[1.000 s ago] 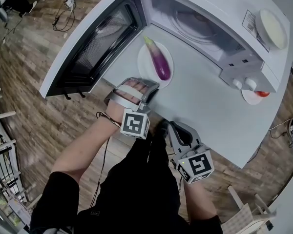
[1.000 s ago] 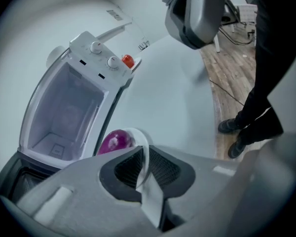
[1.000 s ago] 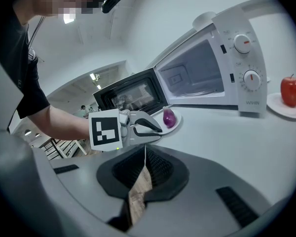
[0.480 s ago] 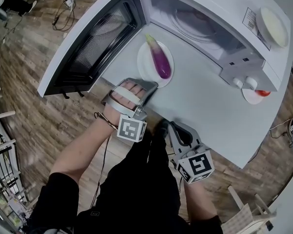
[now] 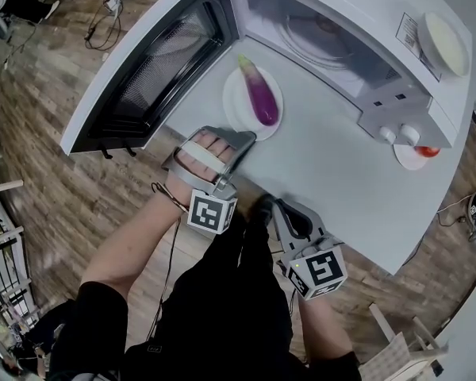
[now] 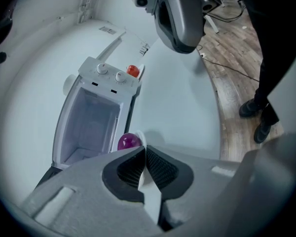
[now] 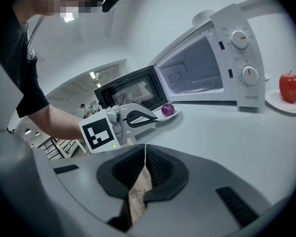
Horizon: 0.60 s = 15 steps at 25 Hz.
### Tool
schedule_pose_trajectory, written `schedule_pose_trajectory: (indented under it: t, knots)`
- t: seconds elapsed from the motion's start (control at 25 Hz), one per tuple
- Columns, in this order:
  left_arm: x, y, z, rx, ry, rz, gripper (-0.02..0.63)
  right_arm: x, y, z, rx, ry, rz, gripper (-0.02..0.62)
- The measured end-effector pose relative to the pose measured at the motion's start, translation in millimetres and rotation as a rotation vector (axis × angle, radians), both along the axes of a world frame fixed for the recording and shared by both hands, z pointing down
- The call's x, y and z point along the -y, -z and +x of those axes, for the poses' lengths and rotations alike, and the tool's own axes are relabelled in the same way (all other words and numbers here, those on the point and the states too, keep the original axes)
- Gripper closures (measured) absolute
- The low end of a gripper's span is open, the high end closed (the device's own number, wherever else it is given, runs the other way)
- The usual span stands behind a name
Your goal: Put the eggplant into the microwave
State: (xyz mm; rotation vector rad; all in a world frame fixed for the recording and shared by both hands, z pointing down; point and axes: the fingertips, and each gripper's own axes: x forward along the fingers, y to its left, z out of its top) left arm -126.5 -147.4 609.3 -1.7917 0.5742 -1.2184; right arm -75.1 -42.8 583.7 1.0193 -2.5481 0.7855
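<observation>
A purple eggplant [image 5: 262, 99] lies on a white plate [image 5: 236, 109] on the white table, just in front of the open microwave [image 5: 325, 42]. My left gripper [image 5: 248, 138] reaches the plate's near rim. Its jaws have just been closing and now pinch the thin white rim. In the left gripper view the eggplant [image 6: 129, 141] shows just past the closed left gripper [image 6: 144, 153]. My right gripper [image 5: 267, 205] rests by the table's near edge, shut and empty. The right gripper view shows the left gripper [image 7: 156, 119] at the plate [image 7: 173, 114].
The microwave door [image 5: 155, 74] swings wide open to the left, beside the plate. A red apple [image 5: 427, 152] sits on a small plate right of the microwave. A white bowl [image 5: 443, 44] stands on top of it. Wooden floor lies beyond the table edge.
The left gripper has rolled and lifted slightly at the plate's near rim, its marker cube shifting left and down in the head view. Eggplant, plate and right gripper stay put.
</observation>
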Motion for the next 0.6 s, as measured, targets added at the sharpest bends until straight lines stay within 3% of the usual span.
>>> schedule_pose_trajectory:
  t: [0.6]
  knots:
    - [-1, 24, 1, -0.011, -0.027, 0.098, 0.589, -2, 7, -1, -0.009, 0.006, 0.018, 0.578]
